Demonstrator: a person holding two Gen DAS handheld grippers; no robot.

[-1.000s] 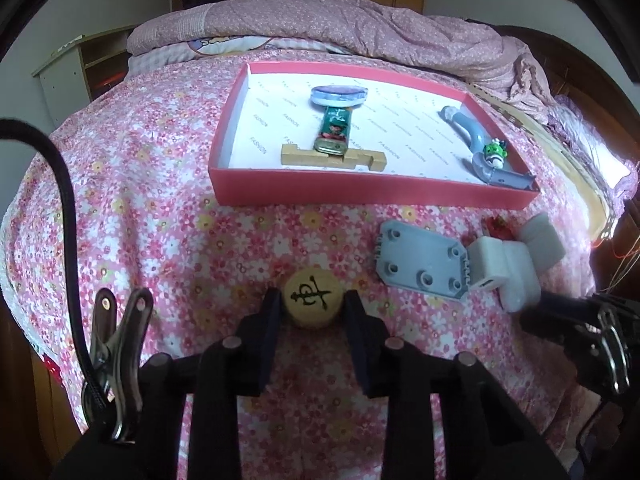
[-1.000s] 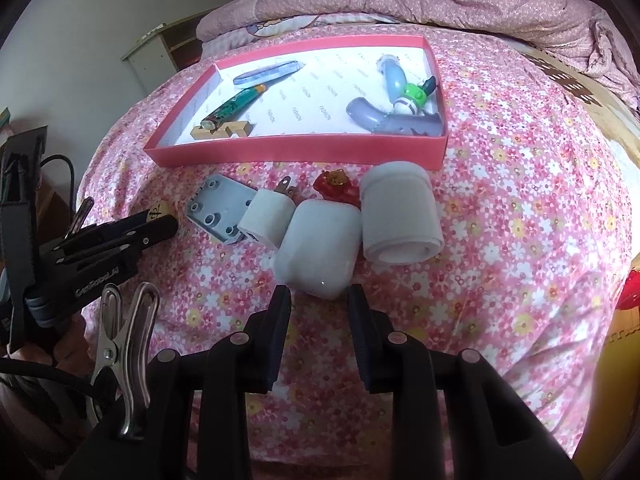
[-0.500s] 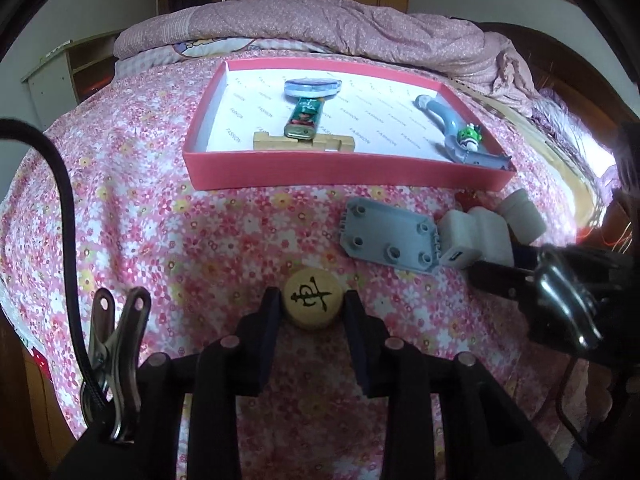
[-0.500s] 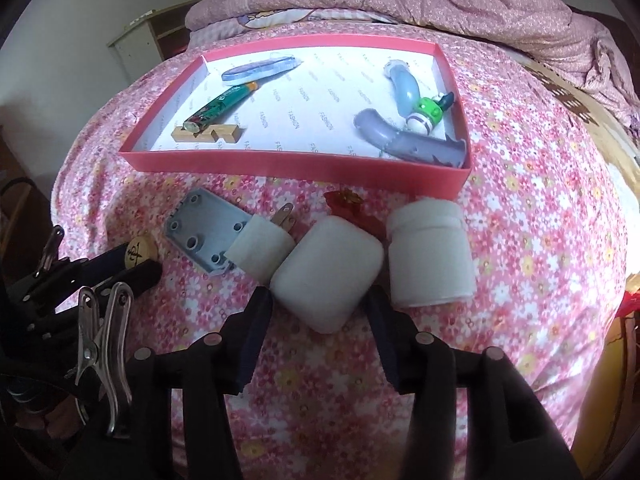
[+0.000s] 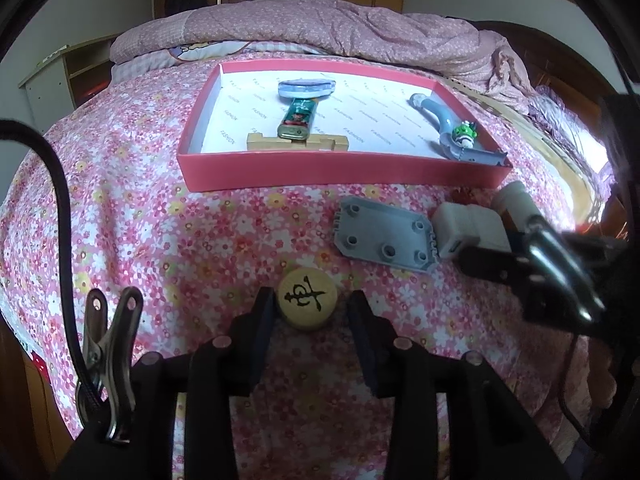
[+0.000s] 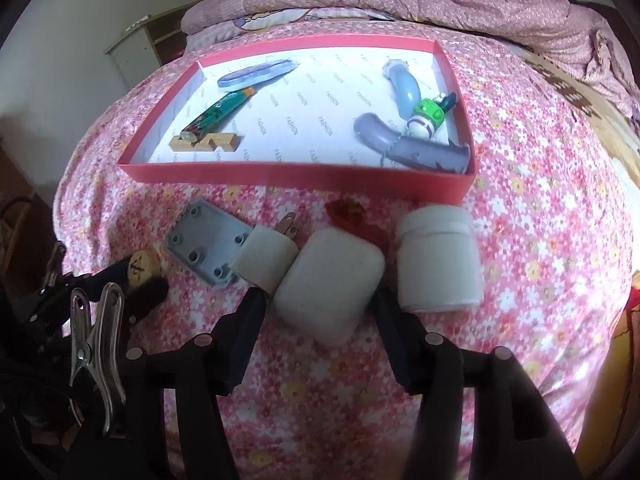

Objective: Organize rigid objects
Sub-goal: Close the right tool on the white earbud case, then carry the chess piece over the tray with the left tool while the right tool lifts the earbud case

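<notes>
Bed [image 5: 132, 216] carried red tray [image 5: 340, 166], quilt behind. Left tongs [image 5: 308, 310] were opening, chess piece [image 5: 307, 298] between. Right tongs [image 6: 318, 300] were opening around white case [image 6: 330, 284]. Red item behind case unclear.

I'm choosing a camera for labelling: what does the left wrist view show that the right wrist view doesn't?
Only the left wrist view shows the chess piece's full inked face, sitting between the left tongs, whose jaws are opening, one pad clear of it.

Only the right wrist view shows the white case whole, between the opening right tongs, untouched by either pad, and the white jar in full.

Both show the red tray, the grey plate and the charger plug.
</notes>
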